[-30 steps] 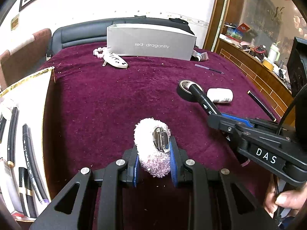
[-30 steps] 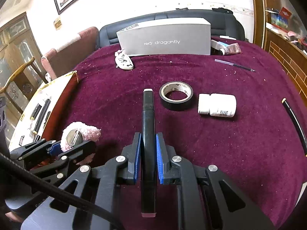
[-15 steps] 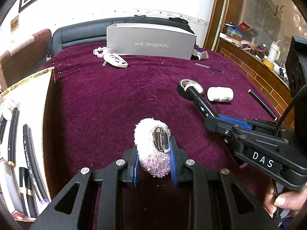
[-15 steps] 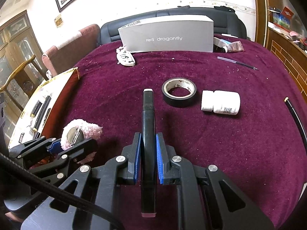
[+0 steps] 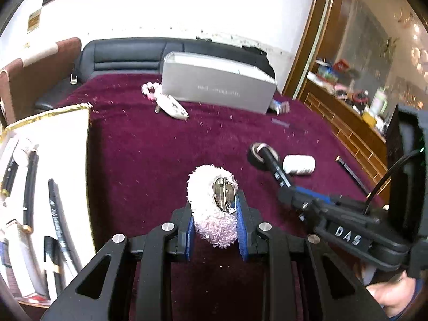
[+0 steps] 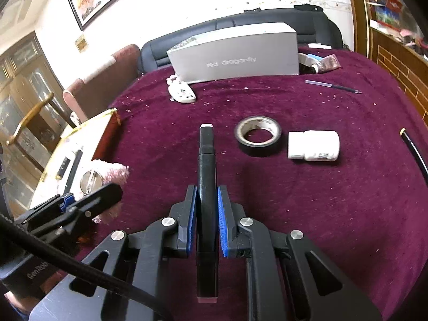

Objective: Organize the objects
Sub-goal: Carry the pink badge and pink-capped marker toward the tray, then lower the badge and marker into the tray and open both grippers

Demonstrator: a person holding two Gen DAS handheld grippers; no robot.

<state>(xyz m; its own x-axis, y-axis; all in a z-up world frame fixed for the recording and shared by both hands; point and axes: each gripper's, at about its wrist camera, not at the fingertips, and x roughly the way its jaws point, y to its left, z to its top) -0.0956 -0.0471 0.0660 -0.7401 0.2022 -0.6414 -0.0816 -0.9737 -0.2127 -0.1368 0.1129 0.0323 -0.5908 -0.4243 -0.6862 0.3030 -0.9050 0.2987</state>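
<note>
Maroon tablecloth (image 6: 307,200) | left gripper (image 5: 215,214): jaws clamped on fluffy pink hair clip (image 5: 211,208), 6 o'clock in its view | right gripper (image 6: 207,214): jaws clamped on black marker (image 6: 206,176), tip toward 12 o'clock | tape roll (image 6: 258,139) at 1 o'clock, pill bottle (image 6: 313,145) just beside it

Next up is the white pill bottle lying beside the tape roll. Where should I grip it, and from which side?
Grip the white pill bottle across its round body, coming from above. It lies on its side, cap toward the black tape roll, so one finger goes on the near wall and one on the far; the ends offer less hold.
</note>
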